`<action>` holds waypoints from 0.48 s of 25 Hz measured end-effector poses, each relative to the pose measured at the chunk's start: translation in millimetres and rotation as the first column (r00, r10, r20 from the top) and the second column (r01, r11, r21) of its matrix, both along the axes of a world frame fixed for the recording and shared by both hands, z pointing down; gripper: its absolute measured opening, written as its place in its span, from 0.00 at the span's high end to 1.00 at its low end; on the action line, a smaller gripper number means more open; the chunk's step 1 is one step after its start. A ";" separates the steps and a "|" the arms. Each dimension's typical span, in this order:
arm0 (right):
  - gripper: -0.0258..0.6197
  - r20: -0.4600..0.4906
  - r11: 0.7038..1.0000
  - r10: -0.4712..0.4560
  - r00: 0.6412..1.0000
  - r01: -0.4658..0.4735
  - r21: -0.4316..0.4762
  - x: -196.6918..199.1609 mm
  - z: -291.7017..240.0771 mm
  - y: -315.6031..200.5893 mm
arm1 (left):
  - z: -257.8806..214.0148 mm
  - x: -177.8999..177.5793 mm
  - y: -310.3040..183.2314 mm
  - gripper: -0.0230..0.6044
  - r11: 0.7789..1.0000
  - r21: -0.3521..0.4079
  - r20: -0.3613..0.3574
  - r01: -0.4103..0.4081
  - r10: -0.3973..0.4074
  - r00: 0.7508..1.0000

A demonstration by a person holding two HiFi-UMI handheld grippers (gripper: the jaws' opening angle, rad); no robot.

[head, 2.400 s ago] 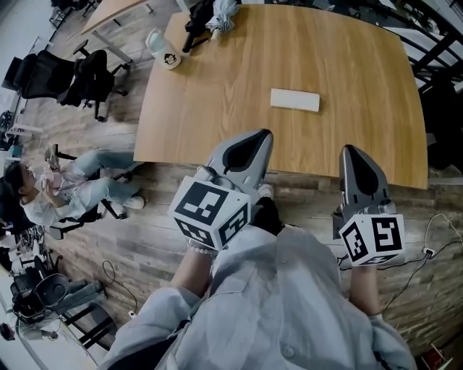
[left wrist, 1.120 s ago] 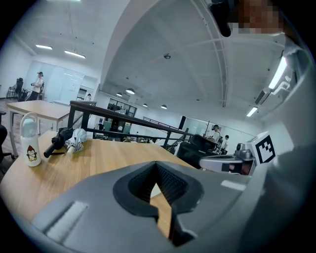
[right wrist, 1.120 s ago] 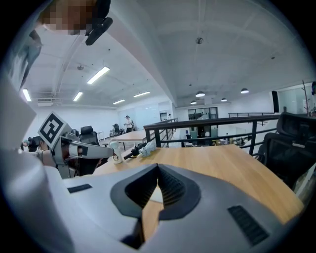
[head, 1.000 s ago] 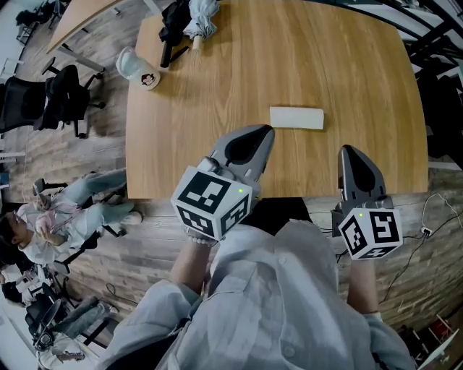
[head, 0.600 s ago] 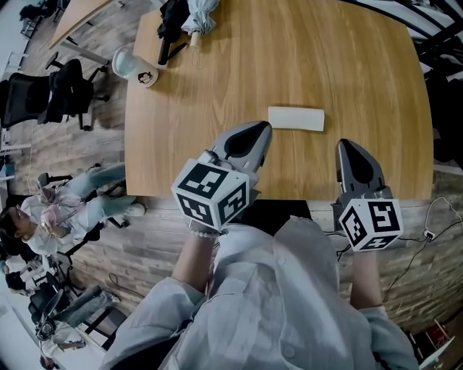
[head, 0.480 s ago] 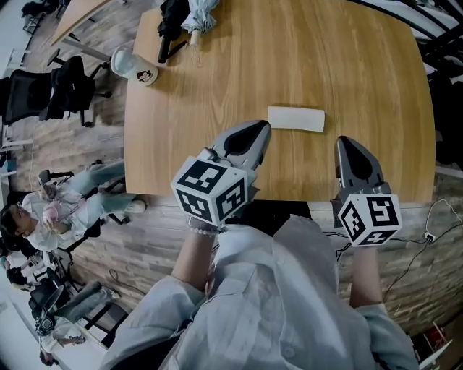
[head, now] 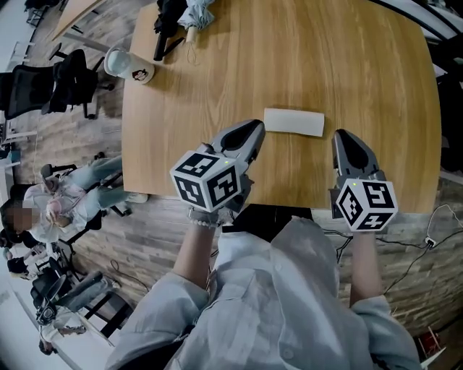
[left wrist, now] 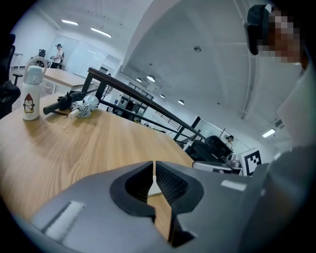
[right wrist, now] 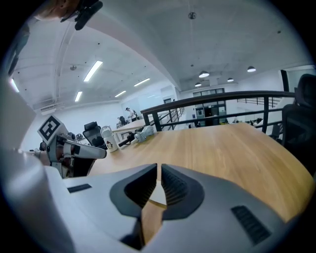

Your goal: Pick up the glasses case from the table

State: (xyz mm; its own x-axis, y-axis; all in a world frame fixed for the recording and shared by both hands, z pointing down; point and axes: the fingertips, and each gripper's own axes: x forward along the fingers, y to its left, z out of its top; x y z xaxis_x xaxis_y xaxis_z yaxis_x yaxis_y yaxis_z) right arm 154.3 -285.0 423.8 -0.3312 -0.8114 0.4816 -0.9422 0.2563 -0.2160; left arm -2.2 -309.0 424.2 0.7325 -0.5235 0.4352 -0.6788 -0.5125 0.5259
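"lying where, the glasses case [head: 293,122]?"

"flat on the tabletop [head: 362,58], a white oblong closer to the near edge than to the far one, roughly midway between the left and right edges. nothing touches it."

"and the claws?"

"both hang over the near edge, pointing toward the far side. the left claw [head: 251,132] has its tip just short of the case's left end, near but apart. the right claw [head: 341,137] sits off the case's right end, a little closer to the near edge, and is apart from it too."

"apart or together?"

"together, both of them. each claw's own view shows its two jaws drawn up to a thin slit with nothing gripped. only bare wood and a pale sliver show through."

"anything else up there?"

"at the far left corner a white bottle [head: 124,65] with a penguin picture stands upright. just beside it along the far edge lies a folded pale umbrella [head: 194,13] with a dark handle. both are well apart from the case."

"and off the tabletop?"

"black office chairs [head: 51,76] stand on the wood floor [head: 145,238] past the left edge, and a seated person [head: 79,199] is there."
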 end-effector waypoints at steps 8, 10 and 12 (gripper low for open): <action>0.91 0.041 0.994 -0.051 0.998 0.055 -0.098 -1.4 44.0 -10.8 | 40.8 -5.3 -15.5 0.89 0.993 -0.103 0.023 0.058 -0.056 0.998; 0.87 0.060 0.988 -0.076 0.995 0.084 -0.129 -4.1 53.8 -12.3 | 50.3 -4.7 -17.0 0.85 0.989 -0.134 0.025 0.066 -0.063 0.998; 0.83 0.078 0.981 -0.094 0.993 0.106 -0.163 -5.4 63.8 -12.8 | 62.2 -3.8 -16.7 0.82 0.985 -0.160 0.045 0.066 -0.059 0.997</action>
